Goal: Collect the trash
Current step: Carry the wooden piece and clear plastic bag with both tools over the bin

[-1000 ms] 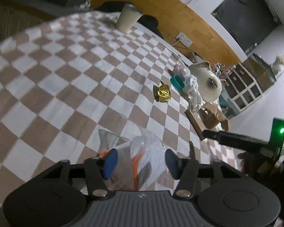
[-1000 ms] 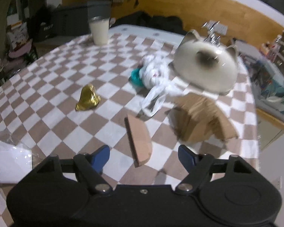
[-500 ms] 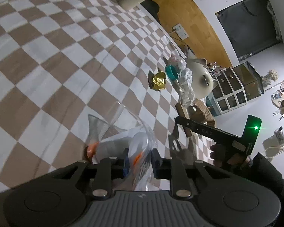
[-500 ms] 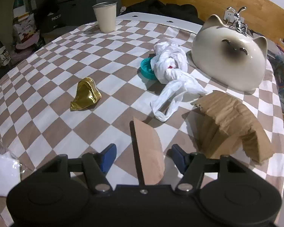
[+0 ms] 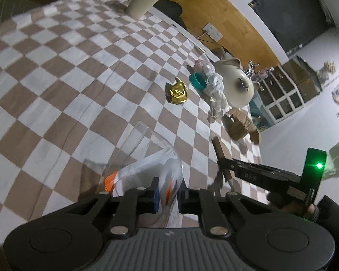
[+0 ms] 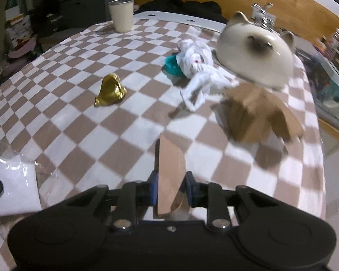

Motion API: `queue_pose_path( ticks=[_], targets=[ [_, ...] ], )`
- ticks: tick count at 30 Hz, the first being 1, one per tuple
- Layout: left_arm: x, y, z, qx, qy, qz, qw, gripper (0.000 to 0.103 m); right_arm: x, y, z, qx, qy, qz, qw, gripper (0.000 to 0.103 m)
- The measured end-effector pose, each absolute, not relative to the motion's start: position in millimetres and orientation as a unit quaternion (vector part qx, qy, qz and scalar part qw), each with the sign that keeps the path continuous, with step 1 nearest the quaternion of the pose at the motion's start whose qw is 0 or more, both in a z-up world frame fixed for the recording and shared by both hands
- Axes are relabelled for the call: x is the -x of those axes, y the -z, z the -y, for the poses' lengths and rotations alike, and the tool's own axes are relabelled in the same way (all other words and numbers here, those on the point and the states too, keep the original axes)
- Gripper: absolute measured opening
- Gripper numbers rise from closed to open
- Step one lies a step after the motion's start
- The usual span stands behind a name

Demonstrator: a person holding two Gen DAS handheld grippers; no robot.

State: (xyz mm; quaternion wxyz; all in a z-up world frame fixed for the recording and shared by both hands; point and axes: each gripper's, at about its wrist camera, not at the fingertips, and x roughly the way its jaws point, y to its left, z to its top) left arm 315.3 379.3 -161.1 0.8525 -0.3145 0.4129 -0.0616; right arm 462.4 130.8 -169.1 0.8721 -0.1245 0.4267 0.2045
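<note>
Left gripper (image 5: 167,197) is clamping a clear crinkly plastic bag (image 5: 151,169) with white and orange print; the blue pads are pinching its thin film and the bag is bulging up past the fingers. Right gripper (image 6: 170,190) is closing on a flat brown cardboard piece (image 6: 170,169), stiff, matte, standing on edge between the pads, its rounded end poking forward over the checkered tablecloth (image 6: 79,117).

Still lying on the cloth: a crumpled gold foil wrapper (image 6: 110,90), shiny and creased, sitting alone near the middle; a twisted white plastic bag (image 6: 198,72) touching a teal lid (image 6: 173,64); a torn, fanned-out brown cardboard scrap (image 6: 260,113) just beside the white bag and overlapping the base of a glossy cream cat-shaped ceramic (image 6: 255,49). A cream paper cup (image 6: 122,15) is standing upright at the far edge.

Cloth is soft, lightly wrinkled, brown and white squares. Wide bare stretch is showing left of the foil; the right side is crowding up near the table edge, with the scrap close to the drop-off.
</note>
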Motion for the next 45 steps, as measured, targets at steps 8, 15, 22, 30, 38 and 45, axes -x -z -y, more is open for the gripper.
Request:
queue_pose_path(
  ticks=[8, 15, 22, 30, 38, 45],
  targets=[
    [-288, 135, -353, 0.246, 0.03, -0.413, 0.877, 0.015, -403, 153, -117, 0.109, -0.191, -0.444, 0.868, 0.025],
    [-263, 112, -328, 0.188, 0.02, -0.403, 0.895, 0.015, -352, 123, -102, 0.072, -0.189, -0.437, 0.876, 0.025],
    [-237, 89, -303, 0.129, 0.017, -0.391, 0.911, 0.015, -309, 98, -83, 0.043, -0.175, -0.428, 0.885, 0.025],
    [-209, 74, -277, 0.088, 0.017, -0.381, 0.92, 0.015, -267, 76, -63, 0.024, -0.167, -0.41, 0.896, 0.025],
    [-190, 63, -249, 0.064, 0.024, -0.374, 0.925, 0.015, -237, 57, -41, 0.005, -0.158, -0.391, 0.907, 0.025],
    [-182, 55, -226, 0.054, 0.014, -0.371, 0.927, 0.016, -221, 46, -15, -0.008, -0.158, -0.382, 0.91, 0.025]
  ],
)
